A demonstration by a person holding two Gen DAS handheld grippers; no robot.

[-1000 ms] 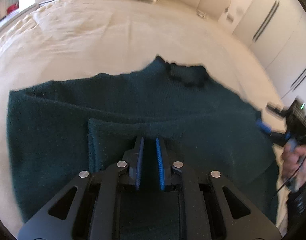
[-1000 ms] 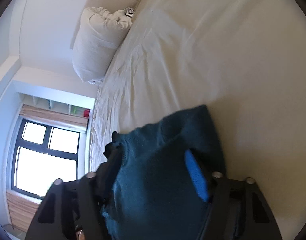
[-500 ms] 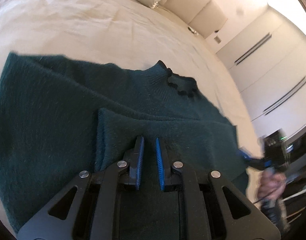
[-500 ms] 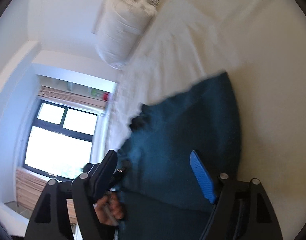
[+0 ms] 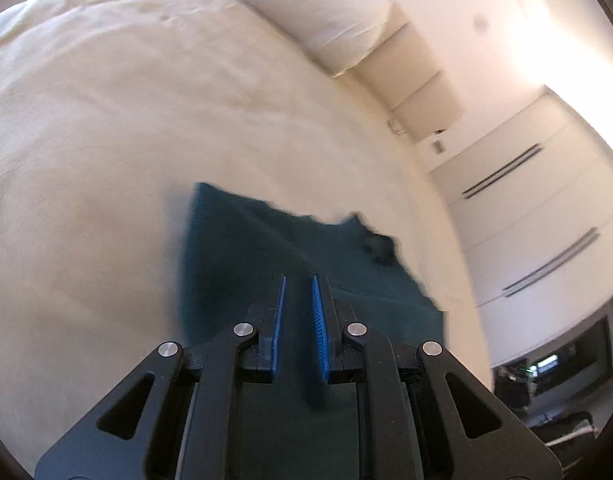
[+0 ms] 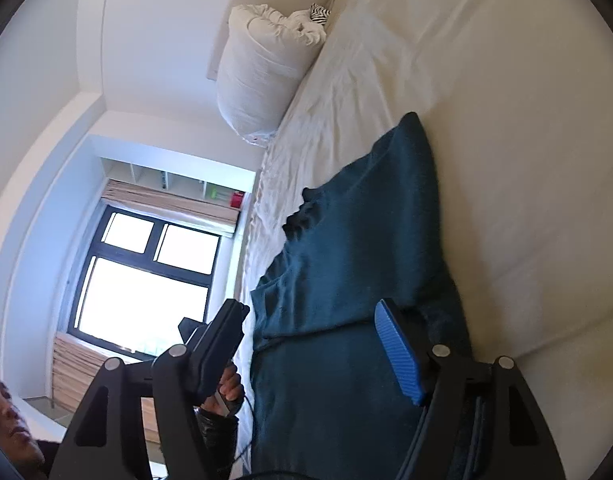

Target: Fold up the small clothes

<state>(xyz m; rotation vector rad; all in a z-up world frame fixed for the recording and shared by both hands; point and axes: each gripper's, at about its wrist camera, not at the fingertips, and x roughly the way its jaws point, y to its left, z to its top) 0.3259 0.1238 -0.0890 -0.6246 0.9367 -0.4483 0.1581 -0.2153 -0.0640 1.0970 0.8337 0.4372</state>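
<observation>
A dark teal knitted sweater (image 5: 290, 264) lies on the cream bed (image 5: 106, 140), one side folded over its middle. My left gripper (image 5: 298, 292) is shut on a fold of the sweater, which runs between the blue pads and down under the jaws. In the right wrist view the sweater (image 6: 346, 280) spreads along the bed (image 6: 506, 140), its dark collar (image 6: 302, 216) at the left. My right gripper (image 6: 310, 344) is open wide above the sweater's near end and holds nothing.
A white pillow (image 5: 326, 12) and headboard lie at the far end of the bed. White wardrobe doors (image 5: 546, 220) stand to the right. In the right wrist view a rolled white duvet (image 6: 262, 80) and a window (image 6: 146, 272) show at left.
My left gripper has lifted and swung with the fold, so much less sweater shows. My right gripper has opened, let the sweater go and drawn back.
</observation>
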